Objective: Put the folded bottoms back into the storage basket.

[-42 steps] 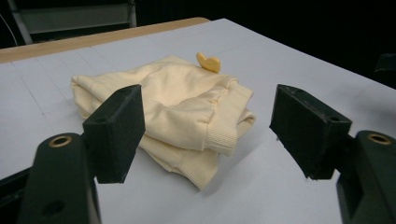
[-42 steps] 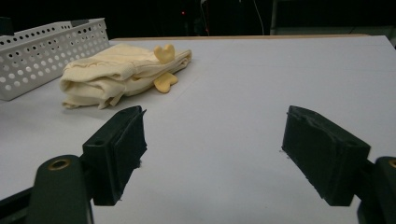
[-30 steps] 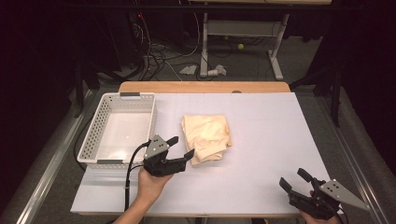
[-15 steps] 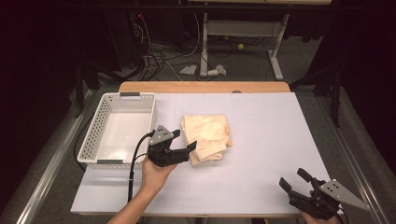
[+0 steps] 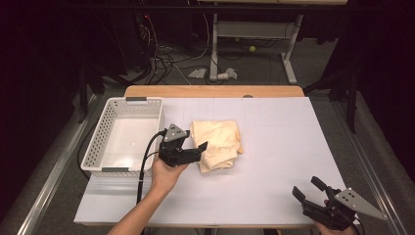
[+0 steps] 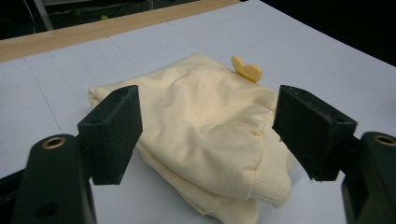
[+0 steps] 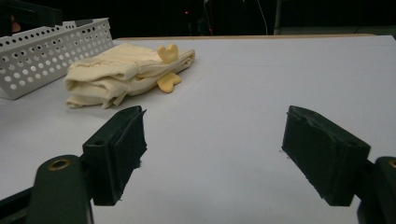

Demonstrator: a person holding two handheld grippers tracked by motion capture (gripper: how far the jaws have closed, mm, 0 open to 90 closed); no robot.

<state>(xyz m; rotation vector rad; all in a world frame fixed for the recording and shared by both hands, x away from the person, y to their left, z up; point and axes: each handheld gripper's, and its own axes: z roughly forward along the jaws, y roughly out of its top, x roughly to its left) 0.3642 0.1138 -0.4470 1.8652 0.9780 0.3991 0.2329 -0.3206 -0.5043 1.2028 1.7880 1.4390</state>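
At the near right corner of the counter (image 5: 293,147), the right tool (image 5: 309,190) rests with its jaws spread wide, holding nothing. Farther in, toward the left side, the left tool (image 5: 201,147) hangs with jaws wide apart just before the folded cream garment (image 5: 218,147), its pads clear of the cloth. The garment lies mid-counter, beside the white basket (image 5: 98,142) at the left edge.

High view looks down over the desk (image 5: 274,147); both gripper views sit low, sharing the folded cream garment (image 5: 218,151), the left close.
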